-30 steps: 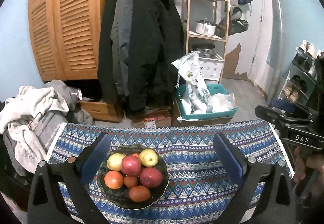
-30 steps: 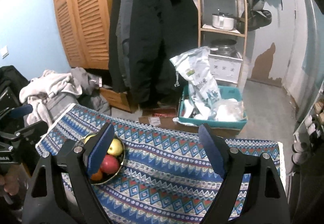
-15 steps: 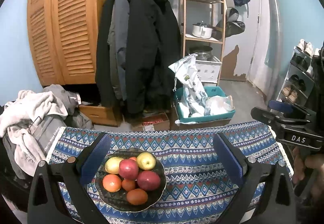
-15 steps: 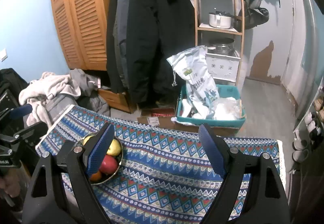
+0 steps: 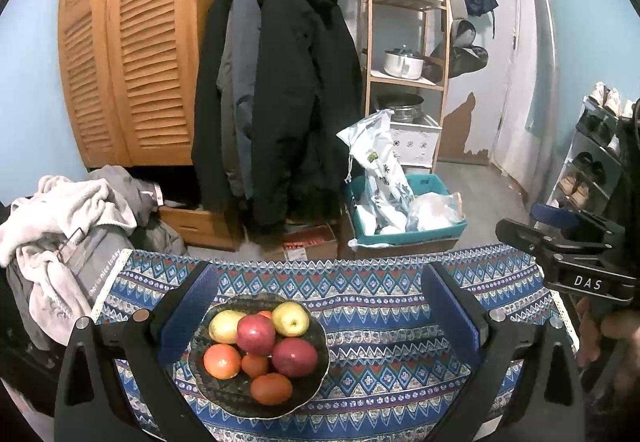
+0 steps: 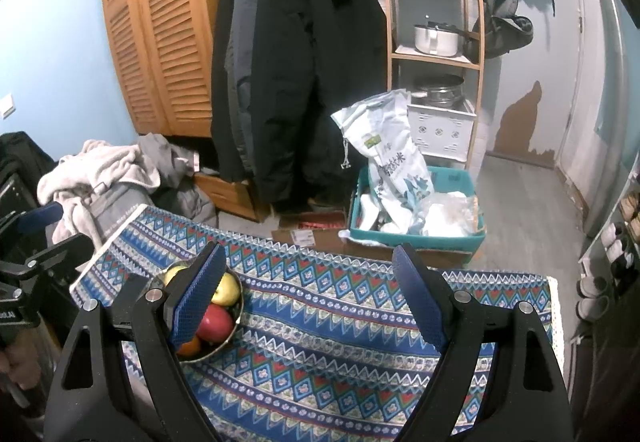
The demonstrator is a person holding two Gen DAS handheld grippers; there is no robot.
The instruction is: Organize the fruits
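Observation:
A dark bowl sits on the patterned blue tablecloth, left of centre. It holds two yellow apples, two red apples and several oranges. My left gripper is open and empty, above and behind the bowl, its left finger beside the rim. My right gripper is open and empty to the right of the bowl; its left finger hides part of the fruit. The right gripper also shows in the left wrist view.
The tablecloth covers a small table. Behind it stand a teal bin with bags, a cardboard box, hanging black coats, a wooden shelf and a clothes pile. A shoe rack is at the right.
Both cameras have tilted up and drawn back slightly, so the bowl and table sit lower in view. Both grippers stay open and empty.

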